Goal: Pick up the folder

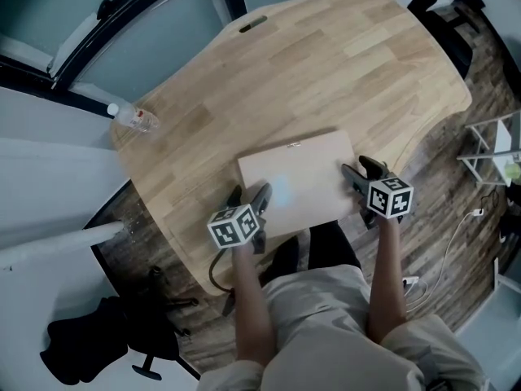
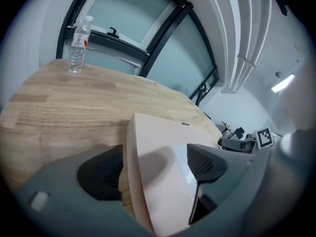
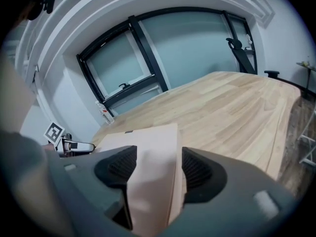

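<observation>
1. The folder, pale pink, lies flat on the wooden table. It sits close to the table's near edge, directly in front of the person.
2. The left gripper is at the folder's near left corner. In the left gripper view its jaws stand wide apart, with that corner of the folder between them. One pad is over the folder's top face and the other pad is off its outer edge. Neither pad is seen pressing, so nothing is gripped.
3. The right gripper is at the folder's right edge. In the right gripper view its jaws are partly apart and straddle the edge of the folder. The pads are close on either side, and no firm clamp is visible.
4. A clear water bottle stands upright near the table's far left edge, well apart from the folder.
5. The folder rests on the tabletop and is not lifted.
</observation>
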The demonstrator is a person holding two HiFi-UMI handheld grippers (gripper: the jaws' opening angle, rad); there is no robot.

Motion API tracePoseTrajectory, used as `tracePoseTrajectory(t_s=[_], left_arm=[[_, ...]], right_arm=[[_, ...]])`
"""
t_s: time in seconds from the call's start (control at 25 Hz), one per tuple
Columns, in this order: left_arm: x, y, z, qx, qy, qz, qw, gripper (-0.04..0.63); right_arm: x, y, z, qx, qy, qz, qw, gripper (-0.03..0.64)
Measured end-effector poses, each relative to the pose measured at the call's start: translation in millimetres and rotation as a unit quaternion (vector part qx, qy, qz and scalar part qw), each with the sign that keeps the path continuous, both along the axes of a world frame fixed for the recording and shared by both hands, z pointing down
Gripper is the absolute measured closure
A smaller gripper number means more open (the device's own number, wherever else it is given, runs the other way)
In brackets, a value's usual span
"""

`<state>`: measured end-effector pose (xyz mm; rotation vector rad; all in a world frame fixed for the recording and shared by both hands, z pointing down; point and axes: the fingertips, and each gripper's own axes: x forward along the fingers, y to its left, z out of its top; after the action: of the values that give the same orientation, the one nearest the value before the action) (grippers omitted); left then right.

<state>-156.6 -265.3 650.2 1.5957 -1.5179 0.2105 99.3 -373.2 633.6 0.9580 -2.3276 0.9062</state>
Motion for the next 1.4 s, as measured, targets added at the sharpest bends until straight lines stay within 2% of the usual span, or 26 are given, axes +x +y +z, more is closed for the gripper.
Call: tracePoseTrajectory(t_s=[0.16,0.24,0.36,0.48,0.6,0.96,1.4], left_arm=[[5,3,15,-0.024,0.031,-0.011,0.9992,0.158],[8,2,19,-0.031,0.042,-0.014,0.9985,0.146],[18,-1,23,-0.036,0.060,-0.008,0.9976,0.140],[24,2,35,-0.055,0.056,-0.001,0.9969,0.140],[23,4,40,-0.056,0.038,-0.003,0.9977,0.140],[27,3,42,-0.054,0.034,0.003,0.9980,0.137],[24,8,40,-0.050,0.024,0.040,0.9977,0.137]], right_arm=[[-8,2,15,-0.042,-0.008,-0.006,0.999,0.250],[-12,4,21,-0.057,-0.010,-0.008,0.998,0.217],[-21,13,29,-0.080,-0.011,-0.036,0.996,0.184],[-24,21,42,-0.088,0.023,-0.060,0.994,0.181],[-26,22,47,-0.085,0.040,-0.053,0.994,0.181],[-23,25,52,-0.076,0.059,-0.046,0.994,0.181],[-21,44,50,-0.075,0.053,-0.011,0.996,0.181]])
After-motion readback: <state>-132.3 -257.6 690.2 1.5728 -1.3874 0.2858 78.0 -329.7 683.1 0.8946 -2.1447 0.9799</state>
